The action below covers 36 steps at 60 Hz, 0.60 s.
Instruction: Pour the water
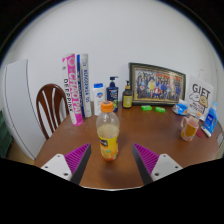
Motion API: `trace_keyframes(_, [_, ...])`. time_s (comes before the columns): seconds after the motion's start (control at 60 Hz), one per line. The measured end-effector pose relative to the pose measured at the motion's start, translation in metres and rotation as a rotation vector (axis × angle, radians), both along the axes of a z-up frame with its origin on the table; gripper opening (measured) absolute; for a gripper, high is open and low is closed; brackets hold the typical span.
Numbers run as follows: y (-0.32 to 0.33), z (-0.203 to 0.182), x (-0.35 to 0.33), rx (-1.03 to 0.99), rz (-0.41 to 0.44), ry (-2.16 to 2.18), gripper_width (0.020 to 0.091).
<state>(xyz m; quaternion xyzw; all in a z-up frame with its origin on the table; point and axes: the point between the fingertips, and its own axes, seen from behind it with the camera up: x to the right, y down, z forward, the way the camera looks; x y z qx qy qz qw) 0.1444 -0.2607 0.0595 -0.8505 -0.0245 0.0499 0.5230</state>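
Bottle (108, 131) with orange cap and orange liquid stands upright on the brown wooden table (165, 160), just ahead of my gripper (113, 164), centred in line with the gap between the fingers. I see it a little beyond the fingertips, not between them. Fingers are spread wide, nothing held; magenta pads (74, 157) face inward on both sides, clear of the bottle.

Off to the right and further back, a glass cup (190, 128) with amber-looking contents sits on the table, well apart from the bottle. Beside it at the table's right end, a white "GIFT" card (201, 98) and a blue box (211, 120).

Along the wall at the back: a framed group photo (157, 81), a dark pump bottle (113, 91), a small brown bottle (127, 97), a white bottle with blue label (98, 97), and upright books (76, 76) at the left. Two small green objects (150, 107) lie before the photo frame; can't tell what they are. A wooden chair (49, 105) stands at the table's left end.
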Motion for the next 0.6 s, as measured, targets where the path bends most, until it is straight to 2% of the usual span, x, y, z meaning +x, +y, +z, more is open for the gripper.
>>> trace_keyframes(0.15, [0.055,-0.024,-0.017,0.039,-0.035,0.022,0.0847])
trace_keyframes(0.267, [0.081,-0.048,-0.012,0.041,-0.075,0.035,0.0777])
trace_keyframes(0.333, [0.093,-0.054,-0.017,0.053,-0.071,0.047,0.0654])
trace_keyframes(0.417, [0.101,-0.053,-0.023,0.083,-0.044,0.029,0.0448])
trace_keyframes(0.45, [0.1,-0.051,-0.022,0.085,-0.039,0.007,0.0437])
trace_keyframes(0.467, [0.101,-0.052,-0.023,0.091,-0.035,0.0,0.039])
trace_keyframes(0.5, [0.101,-0.052,-0.025,0.092,-0.024,-0.006,0.0389])
trace_keyframes(0.517, [0.101,-0.052,-0.025,0.09,-0.021,-0.007,0.0341])
trace_keyframes(0.55, [0.101,-0.052,-0.025,0.085,-0.017,0.001,0.0347])
trace_keyframes(0.567, [0.101,-0.051,-0.025,0.082,-0.015,0.005,0.0289])
trace_keyframes(0.6, [0.102,-0.049,-0.025,0.078,-0.019,0.016,0.0289])
